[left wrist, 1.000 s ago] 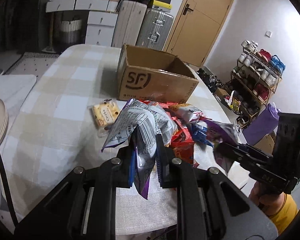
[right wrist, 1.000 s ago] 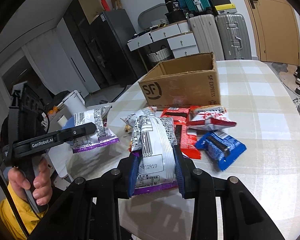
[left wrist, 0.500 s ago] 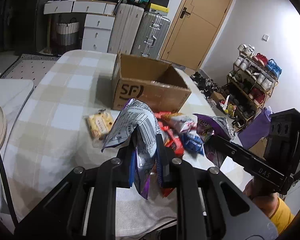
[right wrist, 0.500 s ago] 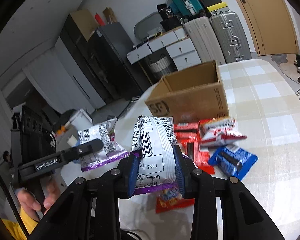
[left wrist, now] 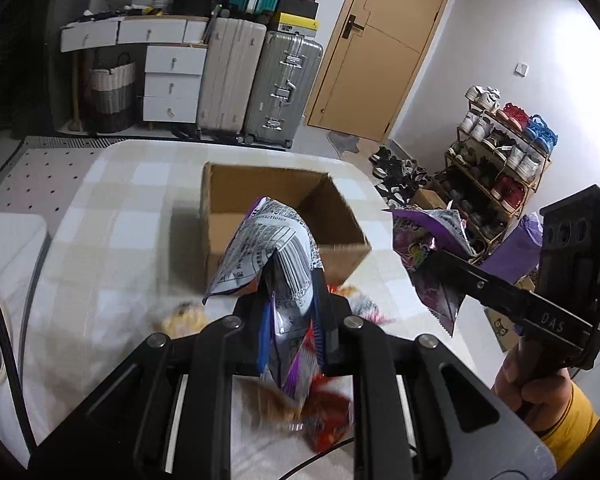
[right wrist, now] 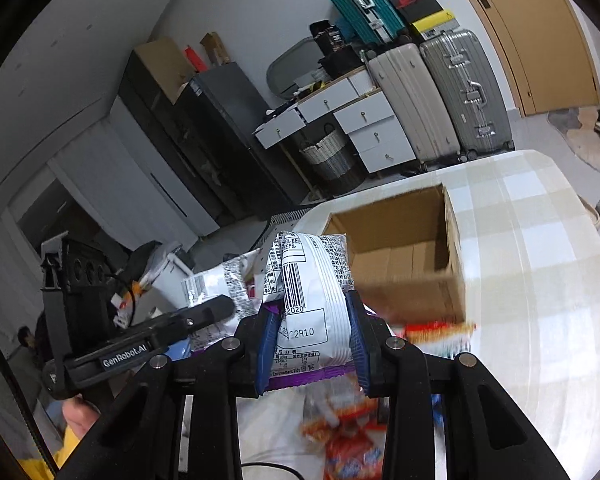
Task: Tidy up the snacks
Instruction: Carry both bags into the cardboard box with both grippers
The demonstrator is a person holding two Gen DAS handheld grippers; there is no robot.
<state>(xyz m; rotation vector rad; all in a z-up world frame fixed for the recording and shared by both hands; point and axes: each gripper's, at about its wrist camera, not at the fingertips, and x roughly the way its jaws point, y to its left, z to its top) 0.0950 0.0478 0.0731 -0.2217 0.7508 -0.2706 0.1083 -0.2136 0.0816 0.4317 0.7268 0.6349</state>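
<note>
My left gripper (left wrist: 290,320) is shut on a silver and purple snack bag (left wrist: 272,252) and holds it above the table, in front of the open cardboard box (left wrist: 276,216). My right gripper (right wrist: 310,332) is shut on a second silver and purple snack bag (right wrist: 312,292), also raised, with the same box (right wrist: 404,256) just beyond it. Each gripper shows in the other's view: the right one (left wrist: 432,264) with its bag (left wrist: 424,236), the left one (right wrist: 224,306) with its bag (right wrist: 220,284). Loose red and orange snack packs (right wrist: 352,440) lie blurred on the table below.
The table (left wrist: 112,216) has a pale checked cloth. More snack packs (left wrist: 324,412) lie under the left gripper, one yellow pack (left wrist: 184,318) to its left. Suitcases (left wrist: 260,88) and drawers stand behind the table; a shoe rack (left wrist: 496,152) stands at the right.
Both grippers have risen and moved forward toward the box with their bags still held. The box's open inside now shows from above. The snacks on the table have dropped low in both views.
</note>
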